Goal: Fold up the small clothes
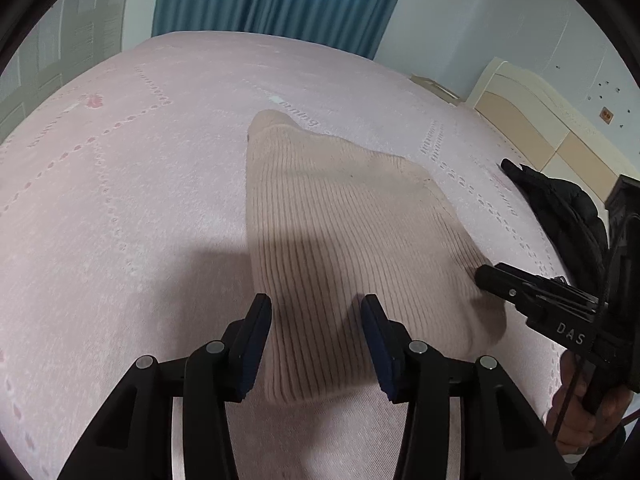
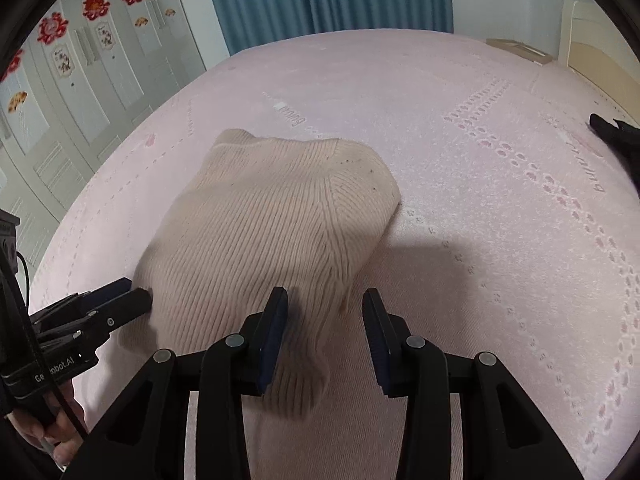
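A beige ribbed knit garment (image 1: 340, 232) lies folded in a compact bundle on the pink bedspread (image 1: 120, 200); it also shows in the right wrist view (image 2: 272, 232). My left gripper (image 1: 316, 312) is open and empty, just above the garment's near left edge. My right gripper (image 2: 326, 308) is open and empty, over the garment's near right corner. The right gripper also shows in the left wrist view (image 1: 486, 278), its tip at the garment's right edge. The left gripper also shows in the right wrist view (image 2: 136, 298), its tip touching the garment's left edge.
A black jacket (image 1: 560, 208) lies at the bed's right side. A cream headboard (image 1: 528, 120) stands behind it. Blue curtains (image 2: 328, 0) hang beyond the bed, and white wardrobe doors (image 2: 80, 64) with red decorations stand on the left.
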Demonstrator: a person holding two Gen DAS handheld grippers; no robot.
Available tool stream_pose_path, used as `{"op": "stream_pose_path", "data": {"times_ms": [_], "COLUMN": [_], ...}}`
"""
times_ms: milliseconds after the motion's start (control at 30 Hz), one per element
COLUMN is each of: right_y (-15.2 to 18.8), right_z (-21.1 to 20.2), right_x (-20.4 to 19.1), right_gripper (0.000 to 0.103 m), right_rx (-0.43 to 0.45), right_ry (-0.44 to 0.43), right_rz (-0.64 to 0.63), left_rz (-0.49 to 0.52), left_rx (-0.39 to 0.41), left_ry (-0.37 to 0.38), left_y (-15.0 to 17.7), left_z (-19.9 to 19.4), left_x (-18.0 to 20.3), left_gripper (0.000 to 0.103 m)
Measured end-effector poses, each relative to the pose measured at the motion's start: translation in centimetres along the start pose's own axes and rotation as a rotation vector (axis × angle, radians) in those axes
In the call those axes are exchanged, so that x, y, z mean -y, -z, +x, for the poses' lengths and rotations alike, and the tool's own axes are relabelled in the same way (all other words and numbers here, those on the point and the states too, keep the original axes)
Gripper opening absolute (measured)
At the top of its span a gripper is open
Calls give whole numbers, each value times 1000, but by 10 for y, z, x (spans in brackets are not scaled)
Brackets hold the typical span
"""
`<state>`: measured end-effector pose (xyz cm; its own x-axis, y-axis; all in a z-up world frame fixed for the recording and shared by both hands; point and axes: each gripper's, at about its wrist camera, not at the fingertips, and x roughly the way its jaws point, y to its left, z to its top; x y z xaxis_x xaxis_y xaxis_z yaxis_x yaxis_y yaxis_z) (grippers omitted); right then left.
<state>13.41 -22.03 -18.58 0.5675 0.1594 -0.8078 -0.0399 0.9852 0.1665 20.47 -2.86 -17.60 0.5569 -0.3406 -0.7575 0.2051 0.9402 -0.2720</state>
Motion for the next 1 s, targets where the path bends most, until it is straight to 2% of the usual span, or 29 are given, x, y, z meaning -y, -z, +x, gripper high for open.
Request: {"op": "stream_pose_path", "data": {"times_ms": [200, 333, 500, 567, 633, 733, 1000], "right_y": [4, 6, 15, 20, 25, 34, 50], "right_z": [-48, -87, -137, -152, -166, -183, -204], "right_x": [-2, -6, -13, -14, -15, -16, -4], "right_gripper": [39, 51, 59, 67, 87, 98, 100], "right_rx": [26, 75, 130, 145, 152, 181, 176], "right_ry": [24, 100, 120, 116, 114, 125, 153], "right_rz": [22, 2, -11, -22, -23, -33, -32], "left_rz": [-17, -27, -30, -32, -28, -11, -15], "left_rx": [36, 77, 126, 137, 151, 165, 177], "left_ry": [-59, -91, -153, -165, -180, -213, -249], "left_y": [5, 9, 14, 18, 22, 28, 39], "left_z": [-43, -78, -120, -134, -146, -163, -183], "left_x": [13, 24, 41, 47, 52, 61, 74], "left_gripper": [44, 48, 58, 72, 73, 78, 81]}}
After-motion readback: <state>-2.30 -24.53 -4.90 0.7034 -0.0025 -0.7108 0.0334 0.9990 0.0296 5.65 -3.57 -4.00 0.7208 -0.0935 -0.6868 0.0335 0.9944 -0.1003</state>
